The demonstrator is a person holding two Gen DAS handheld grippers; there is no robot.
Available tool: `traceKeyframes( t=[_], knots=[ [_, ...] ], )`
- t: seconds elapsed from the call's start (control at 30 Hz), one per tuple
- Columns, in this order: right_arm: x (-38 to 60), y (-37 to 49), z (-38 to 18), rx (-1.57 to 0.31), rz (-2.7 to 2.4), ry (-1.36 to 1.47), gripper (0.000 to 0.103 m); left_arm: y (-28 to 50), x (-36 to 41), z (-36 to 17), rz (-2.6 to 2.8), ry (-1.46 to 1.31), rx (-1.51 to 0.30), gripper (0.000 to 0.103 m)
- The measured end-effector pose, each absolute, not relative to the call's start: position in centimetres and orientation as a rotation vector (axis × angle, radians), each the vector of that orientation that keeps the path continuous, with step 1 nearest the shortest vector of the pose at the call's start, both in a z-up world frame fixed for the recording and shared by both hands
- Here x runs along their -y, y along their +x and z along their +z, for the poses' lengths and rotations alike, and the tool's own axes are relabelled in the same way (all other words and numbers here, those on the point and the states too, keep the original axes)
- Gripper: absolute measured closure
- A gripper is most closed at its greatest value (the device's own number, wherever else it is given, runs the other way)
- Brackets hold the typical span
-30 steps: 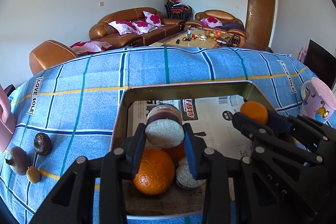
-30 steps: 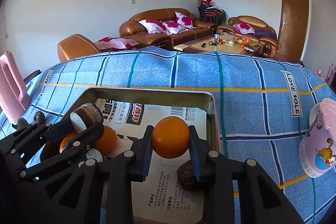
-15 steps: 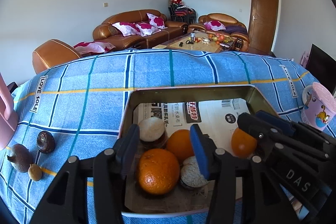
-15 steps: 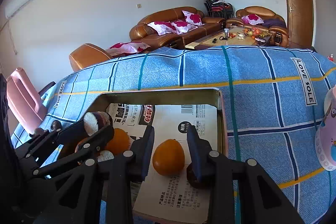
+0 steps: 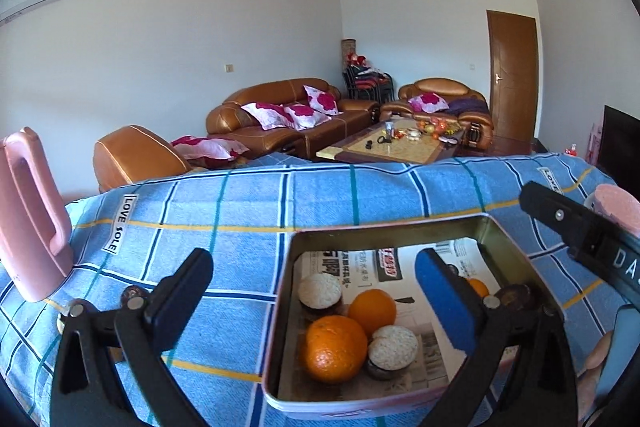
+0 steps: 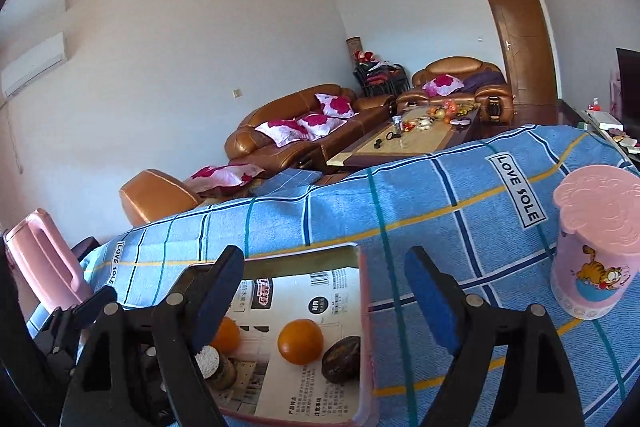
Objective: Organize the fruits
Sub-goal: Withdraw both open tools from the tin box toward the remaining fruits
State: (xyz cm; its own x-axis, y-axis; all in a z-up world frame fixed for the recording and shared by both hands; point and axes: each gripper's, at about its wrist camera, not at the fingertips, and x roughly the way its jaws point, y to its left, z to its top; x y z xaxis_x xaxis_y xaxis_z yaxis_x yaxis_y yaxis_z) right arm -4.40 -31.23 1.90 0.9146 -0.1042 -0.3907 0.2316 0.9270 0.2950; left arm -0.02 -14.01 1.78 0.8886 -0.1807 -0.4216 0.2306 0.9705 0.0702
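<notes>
A metal tray (image 5: pixel 384 227) lined with newspaper sits on the blue checked cloth. It holds a big orange (image 5: pixel 336 347), a smaller orange (image 5: pixel 372 311) and two brown fruits with white cut faces (image 5: pixel 320 291) (image 5: pixel 392 343). My left gripper (image 5: pixel 312 259) hovers over the tray's left side, jaws opening wide, nothing between the pads. My right gripper (image 6: pixel 324 263) hangs above the tray's right rim (image 6: pixel 364 307), jaws also opening and empty. Below it lie an orange (image 6: pixel 300 342) and a dark fruit (image 6: pixel 341 359).
A pink jug (image 5: pixel 28 215) stands at the cloth's left edge, and a pink cartoon cup (image 6: pixel 592 247) stands to the right of the tray. A small dark fruit (image 5: pixel 134 297) lies on the cloth behind my left finger. Sofas and a coffee table fill the room beyond.
The left gripper let go of the white-faced fruit, and the right let go of the orange. Both fruits now lie in the tray. Both grippers opened wide, rose and tilted up.
</notes>
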Motion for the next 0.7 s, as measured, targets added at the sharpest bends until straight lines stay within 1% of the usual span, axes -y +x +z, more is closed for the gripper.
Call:
traceKeyframes(
  t=[0.23,0.37,0.53,0.7],
  knots=[
    [31.7,-5.6,2.1,-0.322,-0.220,0.314,0.019,0.2,12.5,1.5,-0.166,0.123,-0.429,0.000],
    [30.8,-5.3,1.9,-0.353,-0.241,0.254,0.019,-0.1,12.3,1.2,-0.171,0.125,-0.446,0.000],
    [30.0,-6.0,2.1,-0.319,-0.261,0.215,0.019,-0.4,11.8,1.0,-0.172,0.115,-0.466,0.000],
    [29.3,-6.4,2.1,-0.328,-0.279,0.198,0.019,-0.7,10.8,1.0,-0.162,0.087,-0.468,0.000]
  ],
)
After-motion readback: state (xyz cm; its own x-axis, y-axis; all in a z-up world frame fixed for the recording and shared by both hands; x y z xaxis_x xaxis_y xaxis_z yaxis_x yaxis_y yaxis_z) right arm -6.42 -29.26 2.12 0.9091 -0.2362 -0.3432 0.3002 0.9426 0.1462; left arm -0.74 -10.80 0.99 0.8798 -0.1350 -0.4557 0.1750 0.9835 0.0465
